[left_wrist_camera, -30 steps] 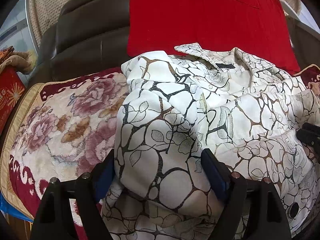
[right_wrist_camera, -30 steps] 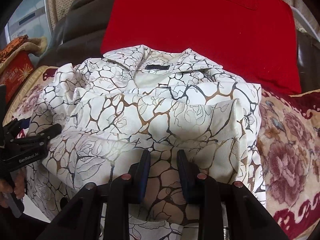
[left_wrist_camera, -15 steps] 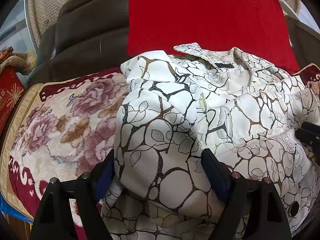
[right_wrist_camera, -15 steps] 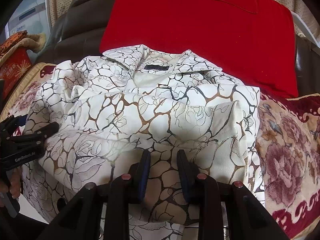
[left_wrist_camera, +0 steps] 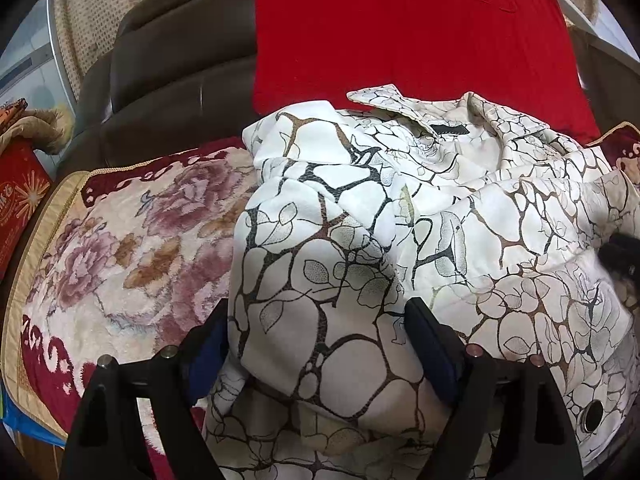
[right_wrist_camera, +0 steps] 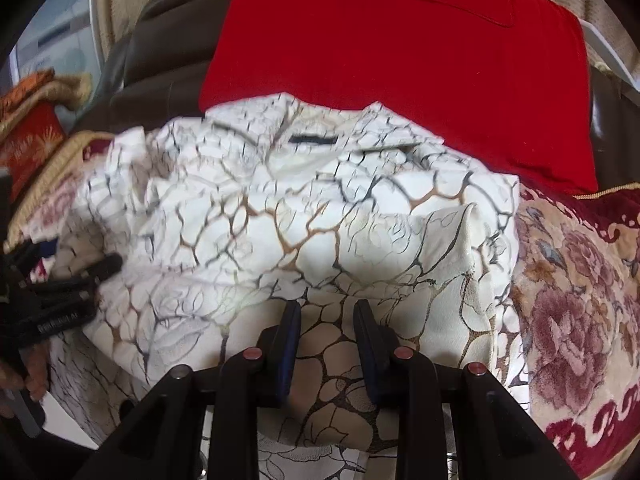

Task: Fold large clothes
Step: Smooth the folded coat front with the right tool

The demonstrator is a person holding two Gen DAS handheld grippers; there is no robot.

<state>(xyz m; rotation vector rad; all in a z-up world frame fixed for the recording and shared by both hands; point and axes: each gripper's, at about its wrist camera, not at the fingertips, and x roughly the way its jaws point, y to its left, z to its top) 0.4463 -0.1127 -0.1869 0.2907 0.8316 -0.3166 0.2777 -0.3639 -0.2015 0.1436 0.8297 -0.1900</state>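
A white shirt with a black and brown crackle and leaf print lies bunched on a floral blanket, collar toward the sofa back; it also shows in the right wrist view. My left gripper stands wide open with a fold of the shirt's left side between its fingers. My right gripper has its jaws a small gap apart, with the shirt's lower fabric between them. The left gripper's black body shows at the left edge of the right wrist view.
A floral red and cream blanket covers the seat of a dark brown sofa. A red cushion leans on the sofa back behind the collar. A red box stands at the far left.
The right gripper has moved forward and down over the shirt, and its view is blurred by motion. The left gripper has stayed put and wide open.
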